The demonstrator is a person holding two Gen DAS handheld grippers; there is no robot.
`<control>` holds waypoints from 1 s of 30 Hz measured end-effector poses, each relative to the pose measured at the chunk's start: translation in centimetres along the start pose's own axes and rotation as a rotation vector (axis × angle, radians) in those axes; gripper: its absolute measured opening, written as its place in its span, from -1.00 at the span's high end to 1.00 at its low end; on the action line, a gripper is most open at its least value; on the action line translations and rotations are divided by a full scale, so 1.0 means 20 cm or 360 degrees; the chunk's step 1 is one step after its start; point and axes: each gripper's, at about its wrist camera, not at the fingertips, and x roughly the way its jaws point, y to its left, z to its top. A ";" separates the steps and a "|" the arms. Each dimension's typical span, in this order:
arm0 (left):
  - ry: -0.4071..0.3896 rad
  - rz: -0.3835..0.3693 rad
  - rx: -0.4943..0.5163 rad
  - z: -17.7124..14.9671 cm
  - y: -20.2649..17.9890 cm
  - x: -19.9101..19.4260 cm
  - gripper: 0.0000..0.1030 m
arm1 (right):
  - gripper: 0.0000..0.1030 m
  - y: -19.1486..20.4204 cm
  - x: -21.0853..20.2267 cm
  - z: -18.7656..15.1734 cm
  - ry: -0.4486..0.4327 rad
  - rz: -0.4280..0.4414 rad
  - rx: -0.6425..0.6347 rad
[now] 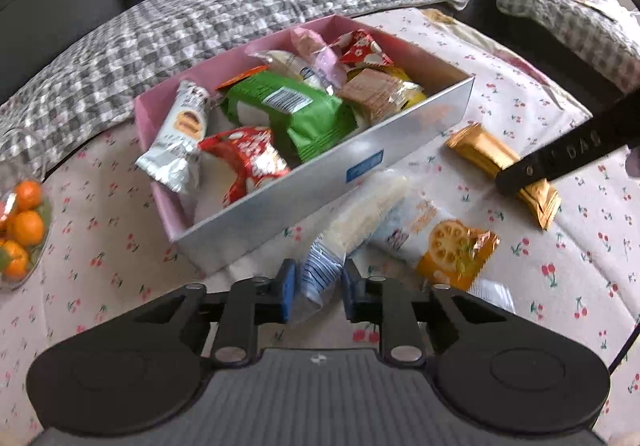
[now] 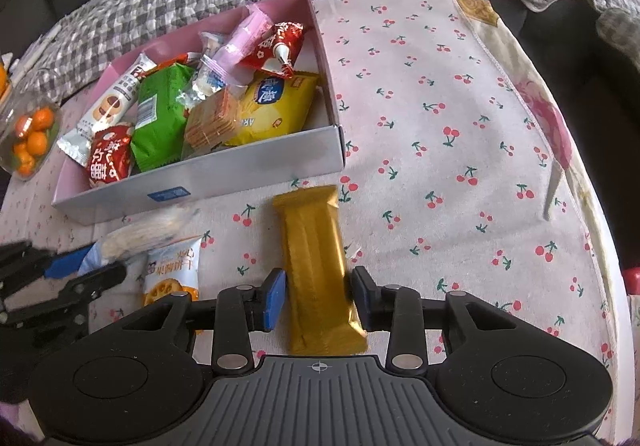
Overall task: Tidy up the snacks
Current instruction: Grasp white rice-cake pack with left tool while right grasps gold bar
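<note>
Both grippers straddle snacks beside the box (image 2: 240,173): left gripper (image 1: 318,288) pinching the blue-ended packet (image 1: 320,278), right gripper (image 2: 318,296) unclenched around the gold bar (image 2: 316,262); slippery wrappers could slide free

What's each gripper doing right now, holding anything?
Left gripper: closed on the clear rice-cracker packet, near the snack box.
Right gripper: open, fingers straddling the gold bar lying on the tablecloth, not yet gripping.
</note>
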 end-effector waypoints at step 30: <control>0.0043 -0.0105 0.0019 -0.08 0.00 -0.03 -0.21 | 0.11 0.01 -0.01 -0.06 0.0021 -0.0005 -0.0078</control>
